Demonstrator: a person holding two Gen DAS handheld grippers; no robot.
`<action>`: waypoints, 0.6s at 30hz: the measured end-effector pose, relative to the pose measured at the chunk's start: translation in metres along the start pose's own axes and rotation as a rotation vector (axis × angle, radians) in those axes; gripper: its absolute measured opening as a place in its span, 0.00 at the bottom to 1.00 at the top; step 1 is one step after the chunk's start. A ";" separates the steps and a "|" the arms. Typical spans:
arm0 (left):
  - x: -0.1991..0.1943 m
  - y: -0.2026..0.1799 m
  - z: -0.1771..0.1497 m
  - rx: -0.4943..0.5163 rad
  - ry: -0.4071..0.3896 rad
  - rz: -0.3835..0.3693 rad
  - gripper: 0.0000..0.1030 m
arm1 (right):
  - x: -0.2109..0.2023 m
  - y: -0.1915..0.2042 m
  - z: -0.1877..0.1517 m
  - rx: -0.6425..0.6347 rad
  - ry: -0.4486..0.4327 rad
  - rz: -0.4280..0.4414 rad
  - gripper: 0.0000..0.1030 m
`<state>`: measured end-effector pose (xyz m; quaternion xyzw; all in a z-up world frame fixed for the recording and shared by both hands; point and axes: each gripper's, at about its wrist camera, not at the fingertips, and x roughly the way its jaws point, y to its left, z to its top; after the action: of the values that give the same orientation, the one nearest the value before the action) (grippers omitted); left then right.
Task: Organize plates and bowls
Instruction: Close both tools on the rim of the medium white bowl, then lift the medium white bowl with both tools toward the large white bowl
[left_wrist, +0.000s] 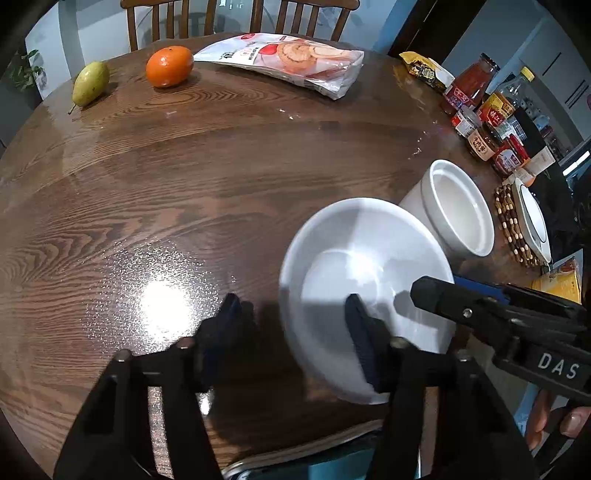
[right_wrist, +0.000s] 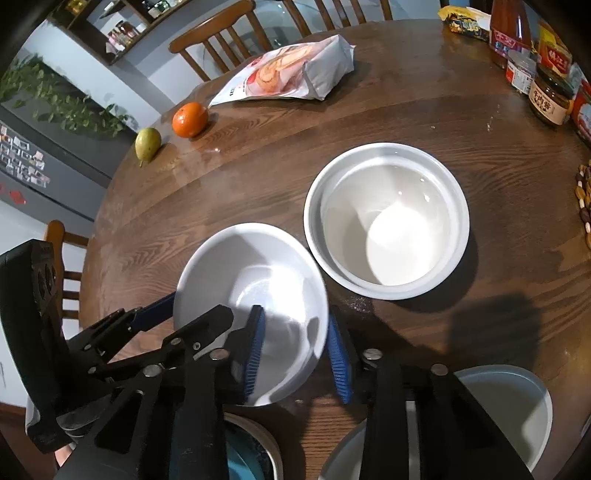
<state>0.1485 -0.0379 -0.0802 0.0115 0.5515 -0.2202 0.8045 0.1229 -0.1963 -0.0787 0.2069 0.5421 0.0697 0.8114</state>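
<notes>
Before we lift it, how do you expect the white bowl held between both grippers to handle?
The white bowl looks glazed and glossy, so its rim may slip between the pads. It appears rigid ceramic, likely heavy for its size and chippable against the nested bowls. It already sits tilted, so it could rock.

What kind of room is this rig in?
Most likely a home dining area: a round wooden table with wooden chairs around it, sauce jars clustered at one edge, and a pear and orange lying loose.

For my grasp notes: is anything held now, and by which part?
Apparently nothing: left gripper and right gripper each straddle the rim of the white bowl, pads not closed on it.
</notes>
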 end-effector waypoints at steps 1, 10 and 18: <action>0.001 -0.001 0.000 0.002 0.002 0.002 0.34 | 0.001 -0.001 0.000 -0.001 0.002 0.003 0.29; 0.006 -0.004 0.000 0.010 0.011 0.019 0.21 | 0.004 0.000 -0.003 -0.017 0.007 0.006 0.20; 0.007 -0.002 0.000 0.010 0.000 0.030 0.21 | 0.006 0.001 -0.005 -0.036 0.005 0.005 0.17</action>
<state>0.1498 -0.0421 -0.0856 0.0241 0.5502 -0.2108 0.8076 0.1208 -0.1914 -0.0852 0.1935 0.5423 0.0819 0.8135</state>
